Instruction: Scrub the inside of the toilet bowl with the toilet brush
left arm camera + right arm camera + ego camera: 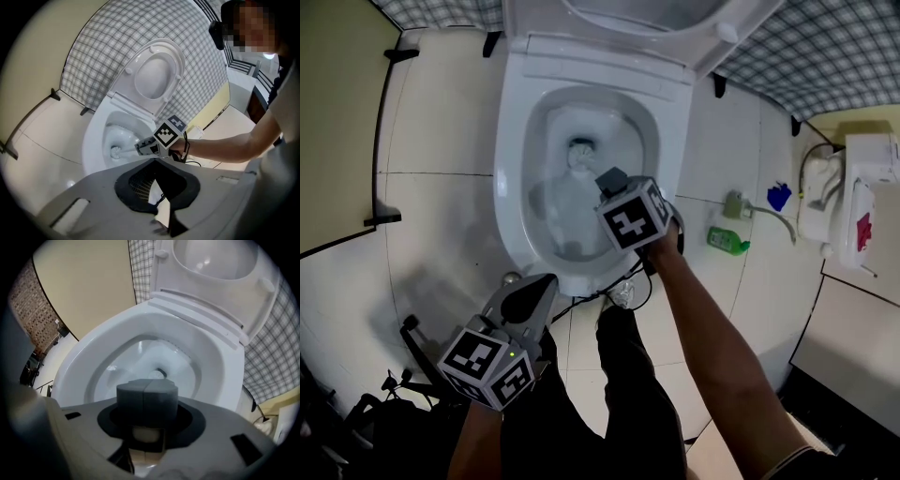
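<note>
The right gripper (611, 180) is clamped on the handle of the white plastic toilet brush (579, 154). Its bristle head sits deep in the white ceramic toilet bowl (514, 202), at the drain hole. The left gripper (532, 292) hangs near the front rim, jaws apart and empty. To scrub well, I think one should press the bristles on the wall and sweep round, without letting the handle twist in the grip.
</note>
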Demonstrator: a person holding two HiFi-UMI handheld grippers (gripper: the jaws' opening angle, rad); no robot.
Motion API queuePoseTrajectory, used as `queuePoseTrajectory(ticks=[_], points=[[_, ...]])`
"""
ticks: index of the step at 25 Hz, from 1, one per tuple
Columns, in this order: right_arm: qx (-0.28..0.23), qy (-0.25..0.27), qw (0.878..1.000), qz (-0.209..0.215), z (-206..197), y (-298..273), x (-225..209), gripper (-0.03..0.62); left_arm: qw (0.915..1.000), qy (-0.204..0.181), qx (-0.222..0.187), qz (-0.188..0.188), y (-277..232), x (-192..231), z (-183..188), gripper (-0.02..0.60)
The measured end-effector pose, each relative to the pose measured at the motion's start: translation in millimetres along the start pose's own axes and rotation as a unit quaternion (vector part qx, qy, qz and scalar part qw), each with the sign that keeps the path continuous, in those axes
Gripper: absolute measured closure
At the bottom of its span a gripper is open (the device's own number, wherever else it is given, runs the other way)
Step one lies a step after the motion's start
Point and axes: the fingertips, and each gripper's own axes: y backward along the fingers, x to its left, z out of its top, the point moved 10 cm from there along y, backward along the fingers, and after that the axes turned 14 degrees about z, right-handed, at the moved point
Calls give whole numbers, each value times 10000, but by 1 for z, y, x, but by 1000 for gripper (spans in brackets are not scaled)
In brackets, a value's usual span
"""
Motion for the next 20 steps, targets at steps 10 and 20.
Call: queuePoseTrajectory(ticks=[10,20], points=[[-69,209,9992,322,-50,50,26,413,9995,87,79,305,1,0,-1,574],[-2028,-779,9688,1196,-104,133,12,416,9988,-288,-82,390,-8,-26,11,574]])
